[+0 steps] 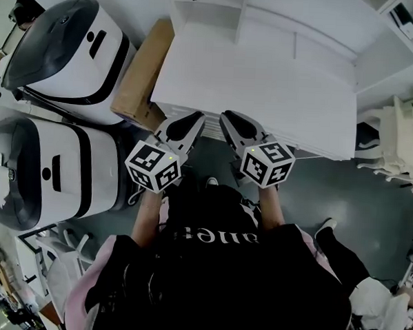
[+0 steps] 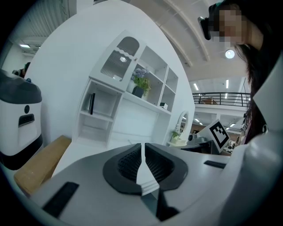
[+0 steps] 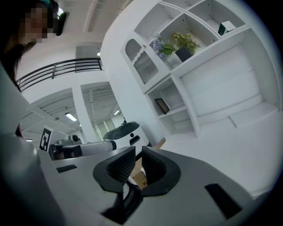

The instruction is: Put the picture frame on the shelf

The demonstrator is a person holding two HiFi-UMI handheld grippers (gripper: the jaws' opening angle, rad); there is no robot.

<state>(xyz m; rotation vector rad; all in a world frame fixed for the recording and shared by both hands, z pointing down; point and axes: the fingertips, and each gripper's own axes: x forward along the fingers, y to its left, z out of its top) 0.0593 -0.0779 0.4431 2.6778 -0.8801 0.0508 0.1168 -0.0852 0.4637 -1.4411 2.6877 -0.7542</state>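
The picture frame is found already on the white shelf, in a small open compartment seen left of centre in the right gripper view, below the arched cabinet door. It is stood on its lower edge with its long axis upright, tilted a little, and its dark face is turned toward the lower left of that view. In the left gripper view it is seen almost edge-on, as a thin dark upright bar close to the compartment's left wall; whether it leans on that wall cannot be told. The left gripper is held with its jaws drawn together, only a narrow slit being left between the ribbed pads, and nothing is gripped there. The right gripper is likewise closed and empty; a piece of the cardboard box is merely seen beyond its tips. In the head view both grippers are held side by side at the centre of the frame, at the near edge of the white table, well apart from the picture frame, with the shelf along the top edge. A potted plant and a bunch of flowers are seen in the compartments above. Two white-and-black machines are placed at the left of the head view, beside the cardboard box.
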